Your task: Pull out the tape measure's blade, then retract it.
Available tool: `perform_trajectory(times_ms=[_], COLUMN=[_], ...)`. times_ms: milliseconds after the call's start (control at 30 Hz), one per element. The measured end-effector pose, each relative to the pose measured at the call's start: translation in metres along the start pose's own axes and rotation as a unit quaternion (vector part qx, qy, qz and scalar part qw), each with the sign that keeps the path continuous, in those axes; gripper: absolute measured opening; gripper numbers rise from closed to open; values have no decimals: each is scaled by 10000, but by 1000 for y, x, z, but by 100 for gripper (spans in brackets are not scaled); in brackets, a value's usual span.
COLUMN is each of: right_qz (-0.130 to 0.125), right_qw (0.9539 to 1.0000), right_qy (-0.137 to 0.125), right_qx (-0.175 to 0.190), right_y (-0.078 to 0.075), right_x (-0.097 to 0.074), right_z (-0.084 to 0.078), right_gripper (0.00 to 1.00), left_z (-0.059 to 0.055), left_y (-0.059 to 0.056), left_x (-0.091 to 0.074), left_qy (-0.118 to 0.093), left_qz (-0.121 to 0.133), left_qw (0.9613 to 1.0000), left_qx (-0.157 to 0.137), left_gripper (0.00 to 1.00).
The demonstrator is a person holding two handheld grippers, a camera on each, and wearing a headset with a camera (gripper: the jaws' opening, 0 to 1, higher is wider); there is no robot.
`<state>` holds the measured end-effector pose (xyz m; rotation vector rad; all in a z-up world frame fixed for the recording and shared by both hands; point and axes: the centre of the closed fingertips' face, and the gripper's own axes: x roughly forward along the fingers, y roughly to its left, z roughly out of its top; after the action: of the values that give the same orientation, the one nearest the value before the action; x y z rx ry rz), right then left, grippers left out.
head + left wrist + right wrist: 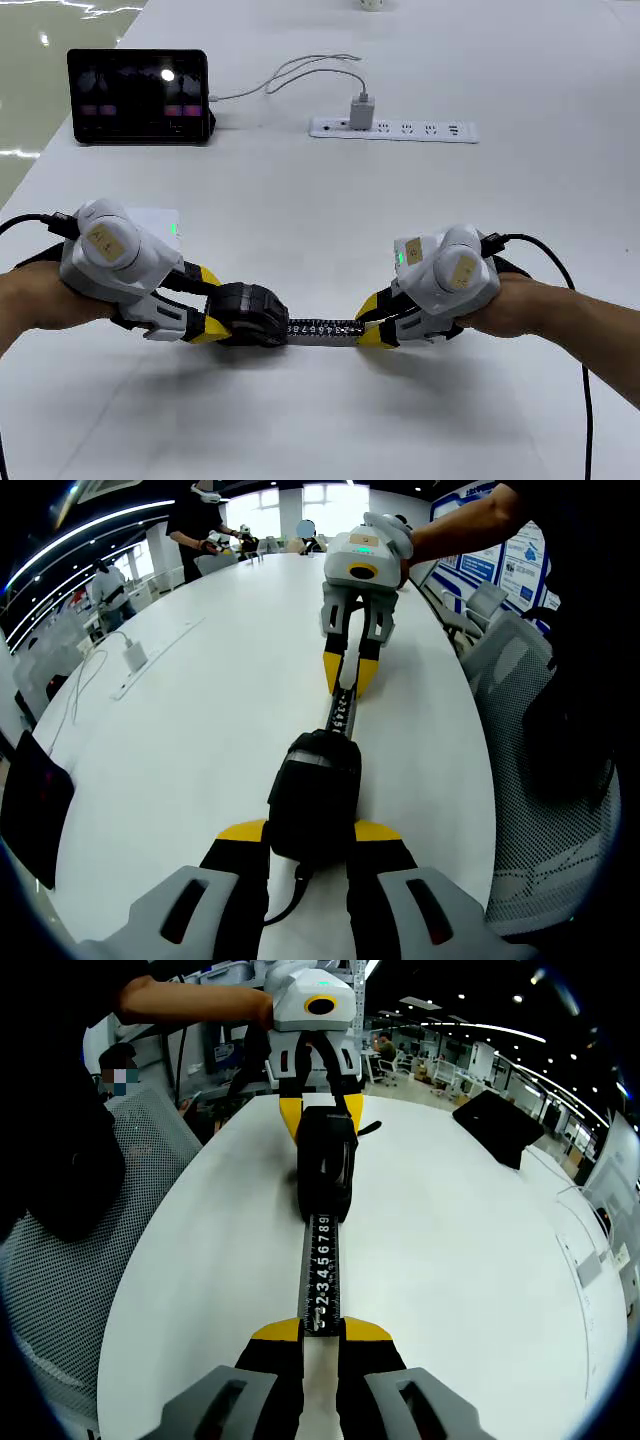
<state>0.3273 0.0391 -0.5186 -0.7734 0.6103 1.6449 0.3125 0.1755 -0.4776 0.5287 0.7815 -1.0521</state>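
A black tape measure case (pixel 250 313) lies on the white table, held between the yellow-tipped jaws of my left gripper (pixel 213 305). In the left gripper view the case (pixel 315 795) sits just ahead of that gripper (pixel 312 832), which is shut on it. A short stretch of black blade with white numbers (pixel 322 329) runs from the case to my right gripper (pixel 370 322). In the right gripper view the blade (pixel 321 1275) ends between the yellow tips of the right gripper (pixel 320 1330), shut on the blade's end, with the case (pixel 327 1160) beyond.
A dark tablet (pixel 139 96) stands at the back left. A white power strip (pixel 393 129) with a plugged charger and a cable lies at the back centre. Black cables trail from both grippers. A mesh office chair (pixel 540 780) stands beside the table edge.
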Motion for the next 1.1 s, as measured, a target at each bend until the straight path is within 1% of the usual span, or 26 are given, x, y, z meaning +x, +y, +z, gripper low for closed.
perform_trajectory(times_ms=[567,833,1100], right_qz=[-28,-64,-83], right_qw=[10000,9999,9998], right_qy=[58,90,149], right_qx=[58,82,111], right_y=[1,2,3], right_x=[-12,-18,-23], right_z=[-14,-20,-26], right_gripper=[8,8,8], left_z=[1,0,0], left_y=[0,0,0], left_x=[0,0,1], left_qy=[10,42,119], left_qz=[-23,-8,17], left_qw=[10000,10000,9999], left_qx=[-7,19,55], left_gripper=[23,23,23])
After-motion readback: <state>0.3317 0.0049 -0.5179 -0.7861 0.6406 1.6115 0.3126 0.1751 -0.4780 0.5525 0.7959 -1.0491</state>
